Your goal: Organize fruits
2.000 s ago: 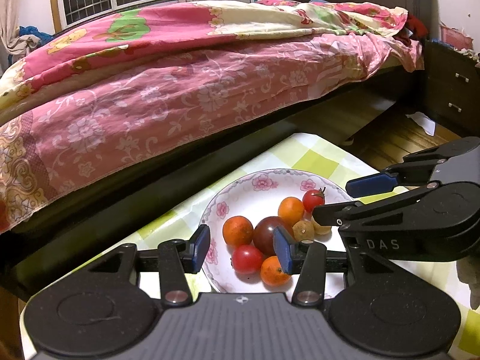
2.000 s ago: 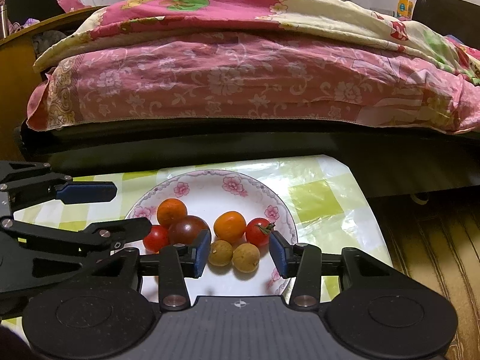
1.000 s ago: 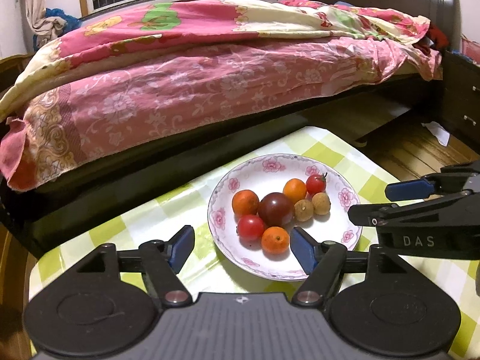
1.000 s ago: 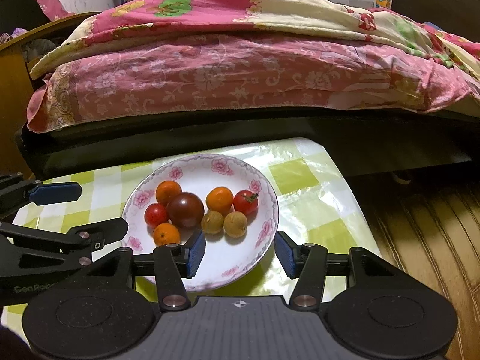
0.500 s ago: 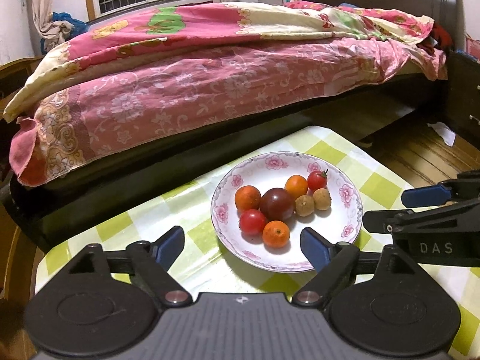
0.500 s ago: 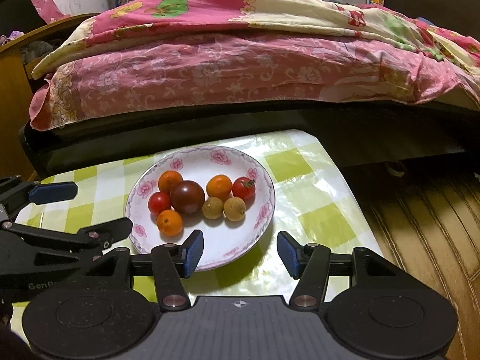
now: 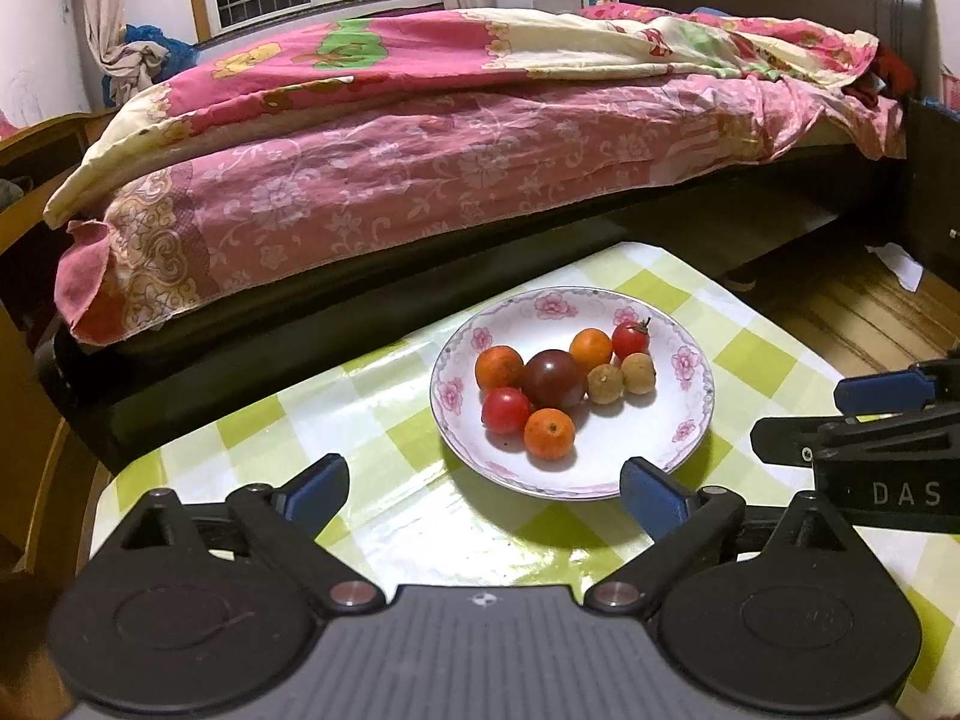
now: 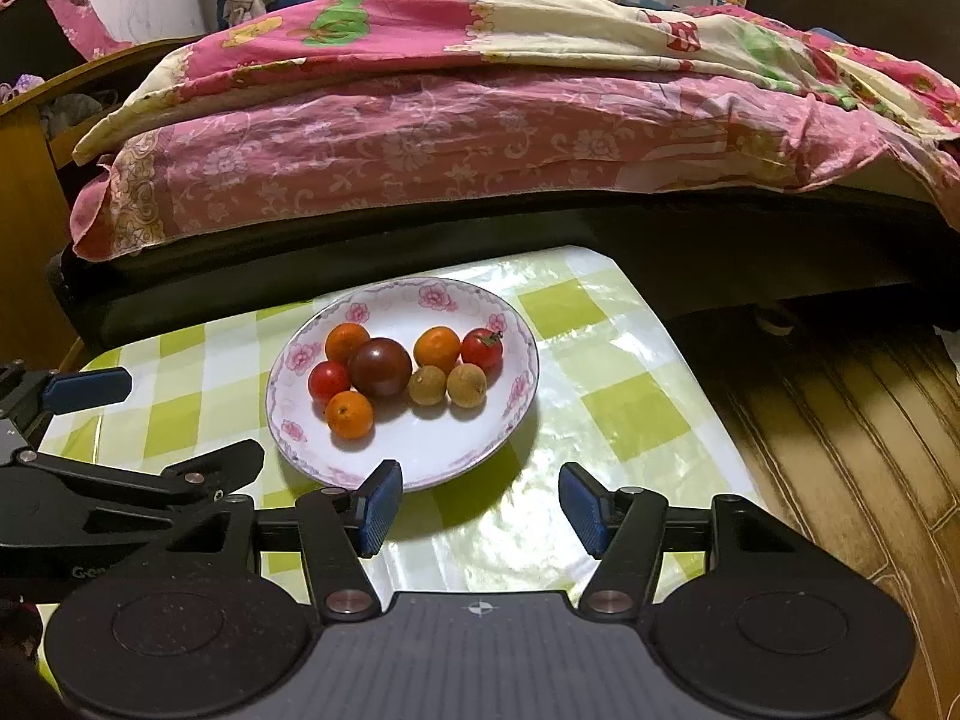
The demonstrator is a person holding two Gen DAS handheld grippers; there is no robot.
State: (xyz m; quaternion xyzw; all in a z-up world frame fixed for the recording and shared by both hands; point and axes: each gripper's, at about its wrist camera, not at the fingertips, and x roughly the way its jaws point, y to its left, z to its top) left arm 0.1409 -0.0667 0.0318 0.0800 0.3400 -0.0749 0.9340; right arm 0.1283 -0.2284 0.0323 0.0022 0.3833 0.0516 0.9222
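So both sets of tongs are empty-handed here. The left tongs sit at the bottom of the left wrist view with their blue pads spread wide, gripping nothing, and the near rim of the plate shows between them. The right tongs are spread apart too, pads clear of everything, low in the right wrist view just below the plate.

All the fruit is in that flowered white plate, which sits on the table with its green and white checked cover, centre of both views. In the right wrist view: a big dark purple tomato in the middle of the pile, an orange fruit touching it at upper left, a red cherry tomato at its left, another orange fruit just below. To the right of the dark one are two brownish longans side by side, with a third orange fruit and a stemmed red tomato behind them.

The right tongs also poke in from the right edge of the left wrist view, beside the plate but not touching it. The bed with the pink floral quilt fills the top half of both views, and wooden floor shows at the right.
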